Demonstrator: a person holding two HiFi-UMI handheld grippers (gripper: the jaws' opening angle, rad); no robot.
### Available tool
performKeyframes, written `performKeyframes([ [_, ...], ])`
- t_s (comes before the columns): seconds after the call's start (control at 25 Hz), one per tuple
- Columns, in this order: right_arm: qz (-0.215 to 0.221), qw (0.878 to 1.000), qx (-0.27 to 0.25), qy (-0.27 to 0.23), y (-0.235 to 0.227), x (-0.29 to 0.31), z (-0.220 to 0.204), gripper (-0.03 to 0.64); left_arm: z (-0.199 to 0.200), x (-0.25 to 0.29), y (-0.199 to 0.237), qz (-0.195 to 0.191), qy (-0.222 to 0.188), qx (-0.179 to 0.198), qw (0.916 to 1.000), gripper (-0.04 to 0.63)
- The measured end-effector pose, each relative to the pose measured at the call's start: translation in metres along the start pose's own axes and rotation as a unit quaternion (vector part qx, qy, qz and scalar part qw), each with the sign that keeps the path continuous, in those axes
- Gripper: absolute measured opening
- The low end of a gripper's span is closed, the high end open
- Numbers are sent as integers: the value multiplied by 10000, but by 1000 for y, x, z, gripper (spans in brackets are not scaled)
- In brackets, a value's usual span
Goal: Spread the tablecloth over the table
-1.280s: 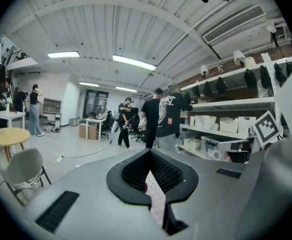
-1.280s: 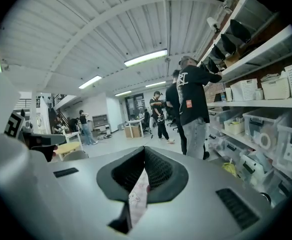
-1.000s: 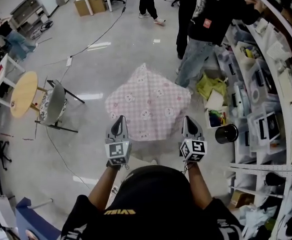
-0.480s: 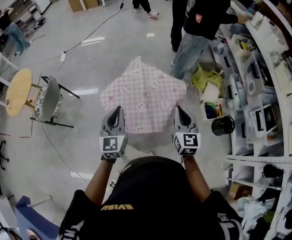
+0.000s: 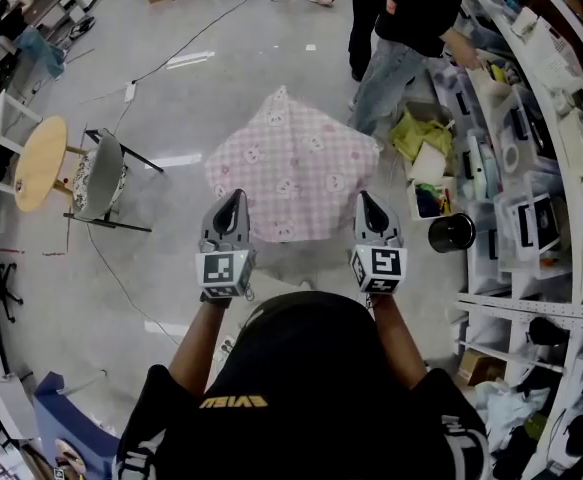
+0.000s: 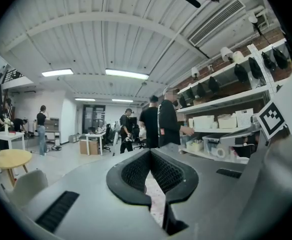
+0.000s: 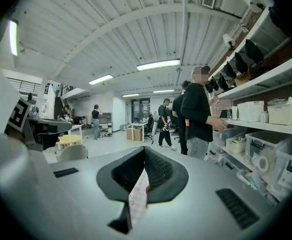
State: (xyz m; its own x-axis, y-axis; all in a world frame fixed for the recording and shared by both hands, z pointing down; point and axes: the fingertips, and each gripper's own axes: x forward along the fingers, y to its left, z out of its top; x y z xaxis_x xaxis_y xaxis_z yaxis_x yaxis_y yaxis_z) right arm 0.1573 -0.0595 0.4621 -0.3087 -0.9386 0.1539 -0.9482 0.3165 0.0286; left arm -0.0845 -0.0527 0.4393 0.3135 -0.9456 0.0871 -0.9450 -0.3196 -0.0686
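The pink checked tablecloth (image 5: 291, 163) billows out flat ahead of me in the head view, its far corner pointing away. My left gripper (image 5: 233, 200) is shut on the near left edge and my right gripper (image 5: 364, 200) is shut on the near right edge. In the left gripper view the left gripper (image 6: 150, 151) has its jaws closed, with pink cloth (image 6: 158, 199) pinched below the tips. The right gripper (image 7: 144, 149) likewise pinches a strip of cloth (image 7: 138, 201) in the right gripper view. The cloth hides whatever lies under it.
A person in a dark top and jeans (image 5: 401, 48) stands just beyond the cloth's right corner, by the shelves (image 5: 531, 168). A black pot (image 5: 452, 232) sits at the shelf's foot. A chair (image 5: 99, 178) and a round wooden table (image 5: 39, 163) stand on the left.
Both grippers have lifted a little and moved forward with the cloth, which now lies further out in front. The person on the right has turned toward the shelves.
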Motion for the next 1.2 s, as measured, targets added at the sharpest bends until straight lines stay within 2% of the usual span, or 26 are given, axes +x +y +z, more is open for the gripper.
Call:
performKeyframes([
  [0.12, -26, 9999, 98, 29, 3, -1, 2, 2, -2, -5, 3, 60, 27, 28, 10000, 17],
  [0.32, 118, 9999, -90, 78, 6, -5, -3, 2, -5, -12, 0, 114, 60, 10, 9999, 17],
  [0.6, 92, 9999, -72, 86, 10, -14, -5, 2, -9, -21, -2, 109, 95, -20, 9999, 18],
  [1.0, -224, 9995, 171, 147, -4, -33, -14, 2, -12, -12, -22, -195, 83, -14, 9998, 18],
  [1.2, -248, 9995, 138, 137, -11, -36, -23, 2, -25, -7, -27, -68, 80, 94, 9999, 18],
])
